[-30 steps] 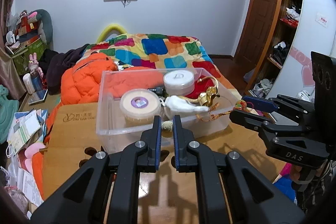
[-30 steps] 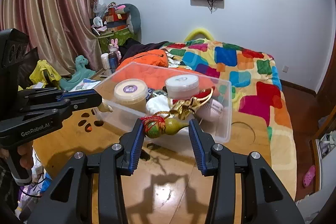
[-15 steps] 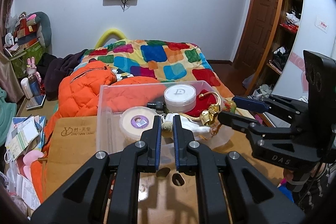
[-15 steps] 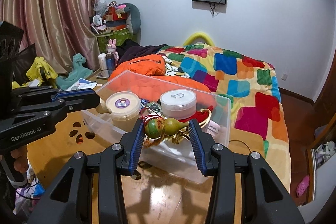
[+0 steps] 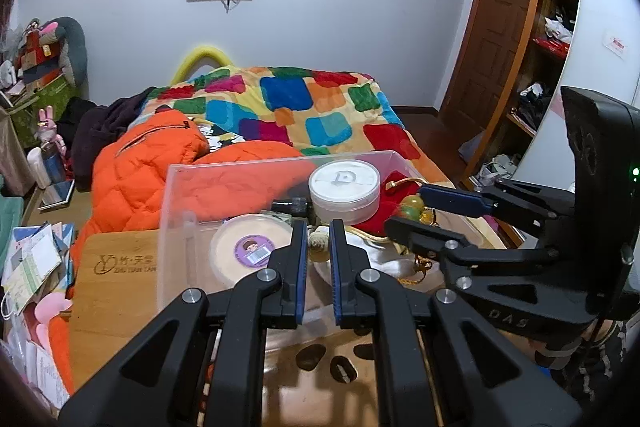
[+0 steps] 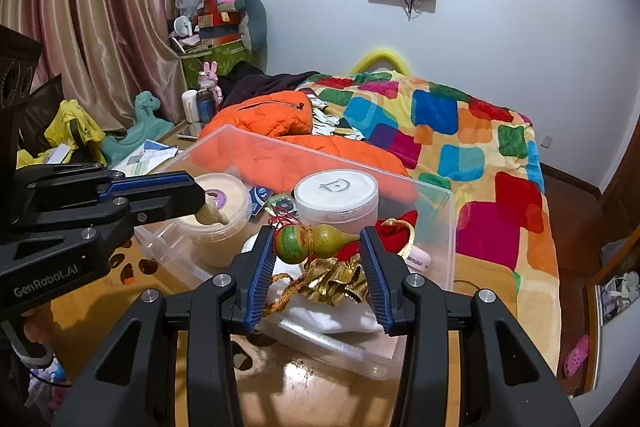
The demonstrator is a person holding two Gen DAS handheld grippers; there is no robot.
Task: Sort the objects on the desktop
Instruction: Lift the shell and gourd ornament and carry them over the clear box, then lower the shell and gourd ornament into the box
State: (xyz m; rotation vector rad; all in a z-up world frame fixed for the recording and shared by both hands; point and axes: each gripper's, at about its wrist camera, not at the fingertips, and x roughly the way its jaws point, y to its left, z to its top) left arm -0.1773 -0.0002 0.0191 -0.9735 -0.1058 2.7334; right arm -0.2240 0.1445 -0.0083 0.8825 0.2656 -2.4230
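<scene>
A clear plastic bin (image 5: 176, 195) stands on the wooden table (image 5: 116, 291). It holds a beige tub (image 5: 248, 253) with a purple label, a white round container (image 5: 344, 185), red cloth and a white item. My left gripper (image 5: 319, 231) is shut on a small beige shell-like piece (image 5: 319, 242) just over the bin's near wall. Coming in from the right over the bin's right part, my right gripper (image 6: 318, 239) is shut on a green-and-yellow gourd ornament (image 6: 316, 238). Its gold tassel (image 6: 332, 283) hangs below into the bin.
Behind the table is a bed with a colourful patchwork blanket (image 5: 304, 107) and an orange padded jacket (image 5: 140, 167). Papers and clutter (image 5: 32, 267) lie left of the table. A shelf unit and door (image 5: 532, 67) stand on the right. Small dark cut-outs (image 5: 328, 361) mark the tabletop.
Both grippers have moved forward over the bin, each still holding its piece. The gourd and tassel now hang above the bin's contents; the bin looks closer in both views.
</scene>
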